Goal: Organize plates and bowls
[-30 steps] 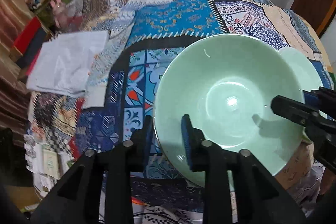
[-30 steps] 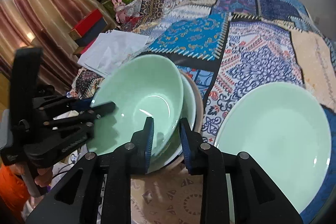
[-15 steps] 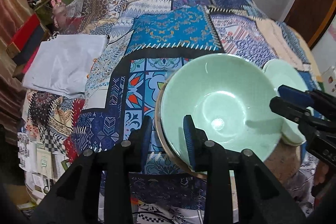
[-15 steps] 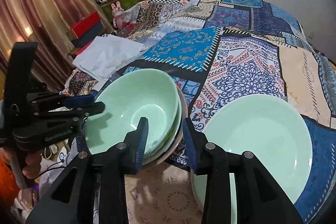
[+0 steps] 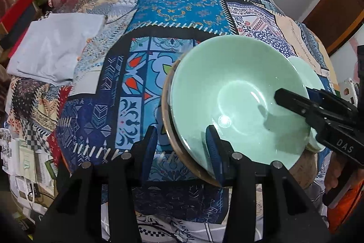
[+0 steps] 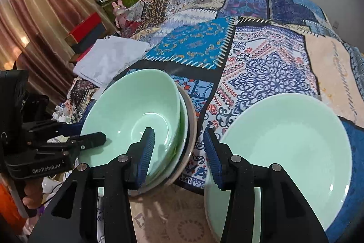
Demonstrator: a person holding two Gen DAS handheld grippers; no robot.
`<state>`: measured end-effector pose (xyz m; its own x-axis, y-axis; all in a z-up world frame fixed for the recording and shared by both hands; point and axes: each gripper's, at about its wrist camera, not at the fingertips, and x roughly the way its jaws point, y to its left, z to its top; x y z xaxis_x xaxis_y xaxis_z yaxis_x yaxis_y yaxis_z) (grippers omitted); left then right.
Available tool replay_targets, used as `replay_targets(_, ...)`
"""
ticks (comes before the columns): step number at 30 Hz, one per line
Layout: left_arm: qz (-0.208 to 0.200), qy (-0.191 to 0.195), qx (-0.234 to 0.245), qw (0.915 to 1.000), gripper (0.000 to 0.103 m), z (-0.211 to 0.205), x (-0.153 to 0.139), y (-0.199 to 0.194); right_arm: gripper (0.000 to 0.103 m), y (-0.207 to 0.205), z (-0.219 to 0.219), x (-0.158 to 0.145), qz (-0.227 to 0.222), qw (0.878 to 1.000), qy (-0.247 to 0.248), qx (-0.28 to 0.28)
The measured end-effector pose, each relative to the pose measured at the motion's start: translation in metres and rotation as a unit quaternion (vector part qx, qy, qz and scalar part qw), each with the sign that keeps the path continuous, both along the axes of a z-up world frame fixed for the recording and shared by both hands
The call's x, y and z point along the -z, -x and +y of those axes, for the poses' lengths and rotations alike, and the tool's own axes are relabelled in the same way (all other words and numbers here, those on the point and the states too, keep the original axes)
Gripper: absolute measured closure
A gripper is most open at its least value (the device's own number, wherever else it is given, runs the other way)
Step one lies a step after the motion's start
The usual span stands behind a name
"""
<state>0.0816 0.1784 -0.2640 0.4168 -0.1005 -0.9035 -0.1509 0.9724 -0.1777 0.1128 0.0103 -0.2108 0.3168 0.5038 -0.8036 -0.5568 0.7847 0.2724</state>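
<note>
Green bowl (image 5: 238, 104) nested on bowl stack on quilt (image 5: 182, 6), plate (image 6: 284, 152) beside. L gripper (image 5: 182, 147) & R gripper (image 6: 179, 149) jaws opening, rim between, pads seemingly clear. Release step; next: withdraw both.

Stacked bowls (image 6: 136, 111) between the two sets of tongs — at least three are counted; one plate (image 6: 286, 147) right of them.

Green bowl (image 6: 136, 111) hides the bowls nested beneath
</note>
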Motion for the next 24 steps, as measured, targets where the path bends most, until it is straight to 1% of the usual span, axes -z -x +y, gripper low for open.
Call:
replay_targets(7,0.009,0.017,0.007,0.9998,0.059,0.000,0.013,-0.008,0.062,-0.002,0.012,0.017,0.024,1.000,0.008,-0.013)
replay_targets(12,0.003,0.025,0.009,0.9996,0.059,0.000,0.017,-0.011,0.062,-0.005,0.012,0.023,0.037,0.999,-0.002,-0.011)
replay_targets(15,0.001,0.028,0.009,0.9996,0.060,0.000,0.017,-0.012,0.062,-0.004,0.014,0.022,0.035,0.999,-0.001,-0.012)
replay_targets(17,0.001,0.039,0.012,0.9991,0.063,-0.001,0.018,-0.013,0.062,-0.004,0.014,0.023,0.034,0.999,-0.001,-0.011)
replay_targets(22,-0.003,0.035,0.002,0.9994,0.062,-0.002,0.017,-0.013,0.065,-0.003,0.014,0.022,0.032,0.999,0.003,-0.003)
replay_targets(24,-0.001,0.036,-0.004,0.9993,0.063,-0.002,0.016,-0.013,0.068,-0.006,0.012,0.022,0.035,0.999,0.001,0.001)
